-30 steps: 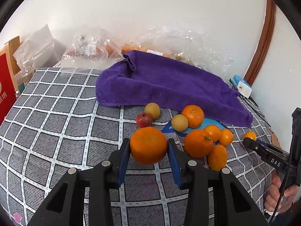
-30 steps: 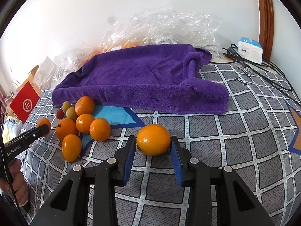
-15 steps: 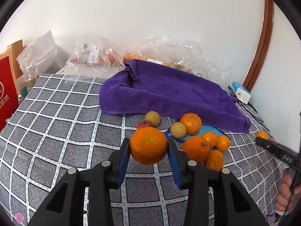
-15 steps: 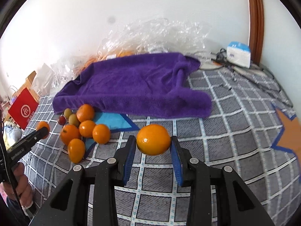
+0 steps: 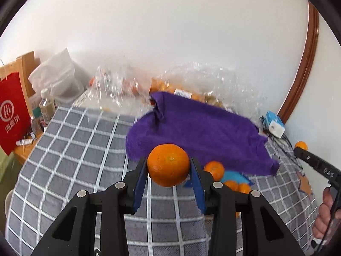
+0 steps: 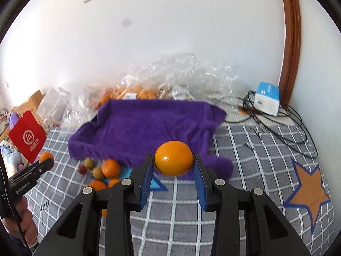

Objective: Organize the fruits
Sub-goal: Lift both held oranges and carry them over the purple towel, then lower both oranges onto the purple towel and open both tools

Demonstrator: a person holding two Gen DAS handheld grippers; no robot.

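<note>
Oranges are being gripped, one (image 5: 168, 168) in left claw (image 5: 168, 177), one (image 6: 174, 158) in right claw (image 6: 173, 170); pile (image 6: 100, 171) beside towel (image 6: 147, 128) is awaiting sorting.

Two claws (image 5: 168, 168) (image 6: 173, 162) each grip one orange (image 5: 168, 165) (image 6: 174, 158). On the checked cloth lie perhaps four more oranges (image 6: 110, 168), partly hidden, two yellowish fruits (image 6: 97, 172) and one small red fruit (image 6: 81, 169). One purple towel (image 6: 149, 128), one red bag (image 6: 27, 139).

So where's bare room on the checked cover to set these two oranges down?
Bare cover left of the purple towel, and between the towel and the orange star. Crowded: fruit pile at the towel's front edge, cables by the wall.
</note>
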